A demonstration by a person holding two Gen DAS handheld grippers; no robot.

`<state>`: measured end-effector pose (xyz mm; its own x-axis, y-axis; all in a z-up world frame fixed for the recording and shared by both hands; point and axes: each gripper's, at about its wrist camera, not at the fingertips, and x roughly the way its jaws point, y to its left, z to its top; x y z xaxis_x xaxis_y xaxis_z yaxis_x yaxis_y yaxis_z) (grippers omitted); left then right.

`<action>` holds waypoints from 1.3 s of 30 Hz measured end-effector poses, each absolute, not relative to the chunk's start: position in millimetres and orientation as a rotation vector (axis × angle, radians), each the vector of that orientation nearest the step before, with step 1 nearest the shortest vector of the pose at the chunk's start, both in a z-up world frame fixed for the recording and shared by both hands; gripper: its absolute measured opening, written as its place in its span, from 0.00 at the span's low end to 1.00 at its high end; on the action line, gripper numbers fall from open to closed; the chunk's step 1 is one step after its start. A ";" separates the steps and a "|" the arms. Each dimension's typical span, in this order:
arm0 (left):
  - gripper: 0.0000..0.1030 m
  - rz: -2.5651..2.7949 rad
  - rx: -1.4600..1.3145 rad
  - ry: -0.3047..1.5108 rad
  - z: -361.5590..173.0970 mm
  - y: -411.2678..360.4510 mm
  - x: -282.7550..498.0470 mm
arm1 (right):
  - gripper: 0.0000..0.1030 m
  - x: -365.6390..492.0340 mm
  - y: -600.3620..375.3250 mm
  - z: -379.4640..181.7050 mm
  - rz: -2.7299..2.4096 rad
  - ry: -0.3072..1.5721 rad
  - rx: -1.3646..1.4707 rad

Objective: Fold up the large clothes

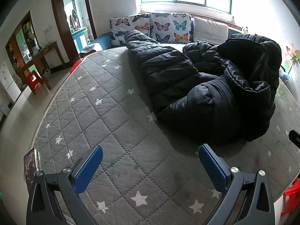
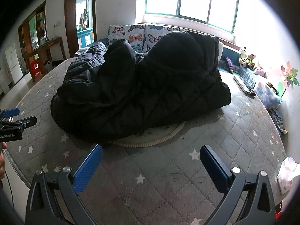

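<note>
A large black puffer coat (image 1: 206, 78) lies crumpled in a heap on the grey star-quilted mattress (image 1: 105, 116). In the right wrist view the coat (image 2: 142, 86) bulges up in the middle of the mattress (image 2: 168, 168), over a pale corded edge. My left gripper (image 1: 150, 150) is open and empty, held above the mattress just short of the coat's near end. My right gripper (image 2: 151, 150) is open and empty, in front of the coat's near edge. The left gripper also shows at the left edge of the right wrist view (image 2: 11, 118).
Butterfly cushions (image 1: 150, 28) and a white pillow (image 1: 210, 30) line the bed's far side under a window. Soft toys (image 2: 247, 58) and a pinwheel (image 2: 288, 76) sit along the right wall. A phone (image 1: 31, 166) stands at the mattress's left edge. A wooden desk (image 1: 43, 60) and red stool (image 1: 34, 79) stand left.
</note>
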<state>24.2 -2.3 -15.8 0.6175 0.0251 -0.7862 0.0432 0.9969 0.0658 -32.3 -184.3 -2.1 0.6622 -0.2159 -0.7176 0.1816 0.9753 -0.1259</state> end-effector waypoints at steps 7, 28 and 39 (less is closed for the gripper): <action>1.00 -0.007 0.093 0.907 -16.3 -3.3 27.9 | 1.00 -28.2 -184.1 -2.9 -0.223 0.820 -0.047; 1.00 -0.079 0.027 0.920 0.6 14.4 61.4 | 1.00 -8.6 -194.6 13.9 -0.211 0.822 -0.080; 1.00 -0.327 0.091 0.936 8.2 -18.6 73.8 | 1.00 49.7 -246.0 73.0 -0.252 0.766 -0.062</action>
